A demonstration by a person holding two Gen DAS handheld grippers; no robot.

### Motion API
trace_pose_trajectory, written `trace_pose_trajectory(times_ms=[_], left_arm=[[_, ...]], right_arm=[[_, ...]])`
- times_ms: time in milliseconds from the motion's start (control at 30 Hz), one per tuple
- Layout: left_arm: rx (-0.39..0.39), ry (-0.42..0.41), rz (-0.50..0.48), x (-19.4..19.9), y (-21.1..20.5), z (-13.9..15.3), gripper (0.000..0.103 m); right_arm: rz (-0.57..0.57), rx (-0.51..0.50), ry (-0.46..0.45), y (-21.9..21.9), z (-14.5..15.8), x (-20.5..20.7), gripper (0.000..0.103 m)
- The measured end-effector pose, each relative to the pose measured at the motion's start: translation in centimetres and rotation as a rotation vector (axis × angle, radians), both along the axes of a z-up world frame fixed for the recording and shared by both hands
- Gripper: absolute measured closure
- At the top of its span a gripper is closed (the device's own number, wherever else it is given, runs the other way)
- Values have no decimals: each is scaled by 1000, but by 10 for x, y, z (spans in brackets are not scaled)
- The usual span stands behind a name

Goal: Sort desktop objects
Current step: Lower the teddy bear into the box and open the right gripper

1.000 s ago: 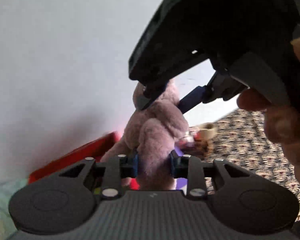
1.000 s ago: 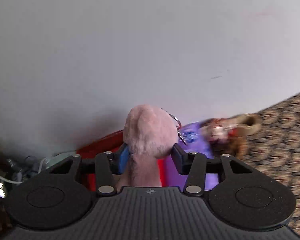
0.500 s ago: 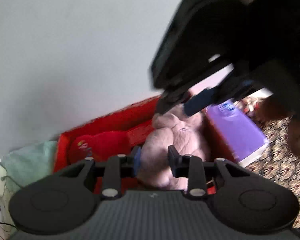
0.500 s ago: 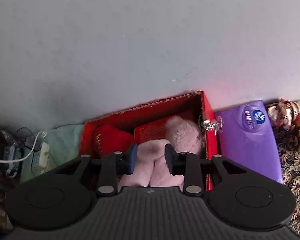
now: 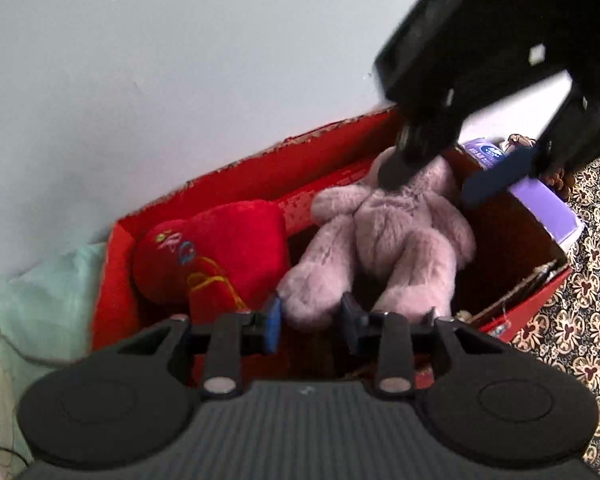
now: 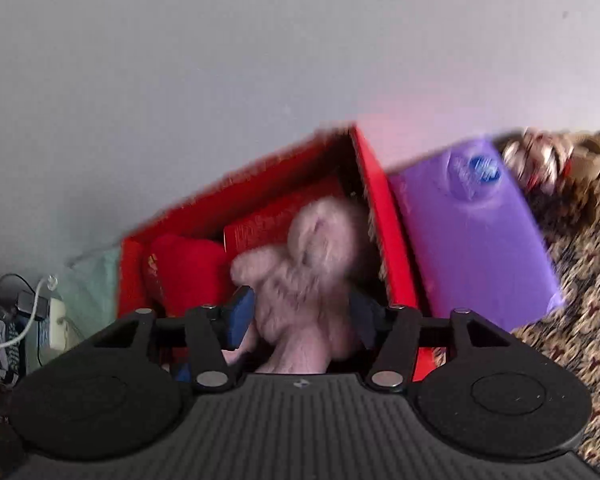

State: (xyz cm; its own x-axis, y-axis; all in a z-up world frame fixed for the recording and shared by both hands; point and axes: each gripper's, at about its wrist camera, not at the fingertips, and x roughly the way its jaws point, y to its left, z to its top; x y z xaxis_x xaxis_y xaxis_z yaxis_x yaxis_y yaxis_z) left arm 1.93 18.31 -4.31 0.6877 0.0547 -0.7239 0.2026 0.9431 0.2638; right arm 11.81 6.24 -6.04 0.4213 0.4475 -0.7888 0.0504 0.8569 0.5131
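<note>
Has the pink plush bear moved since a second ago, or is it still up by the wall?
Yes. The pink plush bear has come down from in front of the wall into the red box, beside the red plush.

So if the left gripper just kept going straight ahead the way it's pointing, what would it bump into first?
Most likely the pink plush toy in the red box: one of its legs lies right between the left gripper fingers. Depth is hard to judge, but nothing else sits closer along that line.
</note>
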Motion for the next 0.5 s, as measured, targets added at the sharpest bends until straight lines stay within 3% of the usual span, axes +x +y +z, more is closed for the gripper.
trace_pose_trajectory(times_ms=[100,200,400,500], left_arm=[[-20,5,-6,13,5,-7,61],[-34,9,-19,5,1,-2,60],[-73,31,-25,-8,5,10,58],[-103,21,-10,-16,7,23,44]], right_arm=[[14,-9,2,9,-7,2,48],[20,-21,-31,8,-2,0,41],[32,-44,-97,7,7,-3,43],[37,-56,-129,6,12,-6,39]])
